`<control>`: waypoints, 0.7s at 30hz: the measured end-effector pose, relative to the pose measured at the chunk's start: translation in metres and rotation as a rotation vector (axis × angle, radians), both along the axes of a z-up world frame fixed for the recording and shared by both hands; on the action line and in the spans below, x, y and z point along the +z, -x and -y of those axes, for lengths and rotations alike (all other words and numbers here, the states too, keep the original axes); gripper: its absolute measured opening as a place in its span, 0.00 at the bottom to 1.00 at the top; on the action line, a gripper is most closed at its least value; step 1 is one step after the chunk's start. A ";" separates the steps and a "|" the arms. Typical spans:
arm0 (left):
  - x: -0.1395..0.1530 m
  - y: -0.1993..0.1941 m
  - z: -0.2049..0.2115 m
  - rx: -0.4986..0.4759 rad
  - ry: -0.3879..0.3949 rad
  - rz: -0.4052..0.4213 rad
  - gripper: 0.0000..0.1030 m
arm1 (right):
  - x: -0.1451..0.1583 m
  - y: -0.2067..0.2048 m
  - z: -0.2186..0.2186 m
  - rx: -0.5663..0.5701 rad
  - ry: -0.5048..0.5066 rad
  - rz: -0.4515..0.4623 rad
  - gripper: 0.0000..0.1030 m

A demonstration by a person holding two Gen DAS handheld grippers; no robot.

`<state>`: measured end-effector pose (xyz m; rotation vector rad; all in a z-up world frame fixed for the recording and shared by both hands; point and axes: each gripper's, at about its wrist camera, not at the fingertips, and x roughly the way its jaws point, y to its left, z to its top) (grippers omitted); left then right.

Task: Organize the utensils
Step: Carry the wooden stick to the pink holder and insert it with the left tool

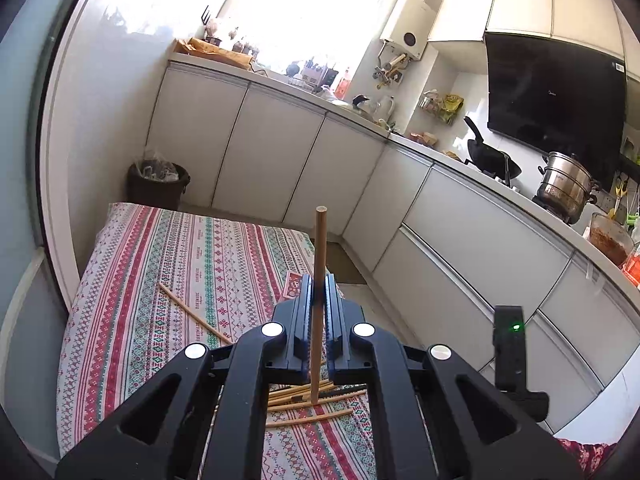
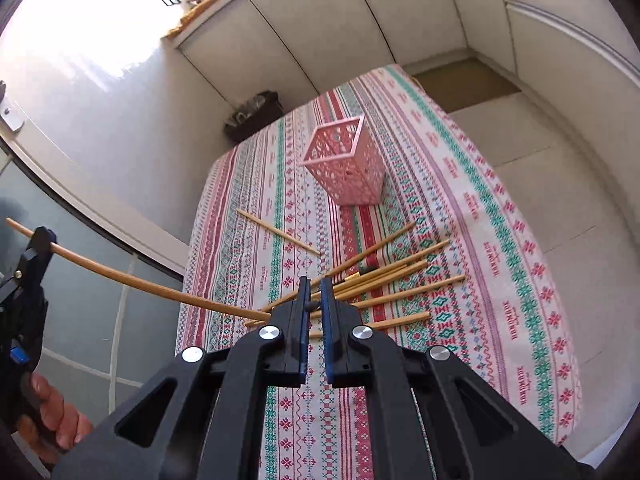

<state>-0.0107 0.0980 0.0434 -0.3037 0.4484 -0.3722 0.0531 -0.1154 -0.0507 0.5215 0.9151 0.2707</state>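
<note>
— Far along? 
— Hardly. The left gripper [image 1: 319, 294] clamps one chopstick [image 1: 319, 280] in the air; the pink basket [image 2: 344, 160] looks empty.
— The right gripper [image 2: 315, 294]?
— Narrowly parted, holding nothing, above the loose chopsticks [image 2: 392, 280] on the tablecloth [image 2: 500, 280].
</note>
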 end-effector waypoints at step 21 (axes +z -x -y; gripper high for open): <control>0.065 -0.089 0.077 0.057 -0.130 0.114 0.04 | 0.119 -0.053 0.080 -0.124 -0.042 0.214 0.05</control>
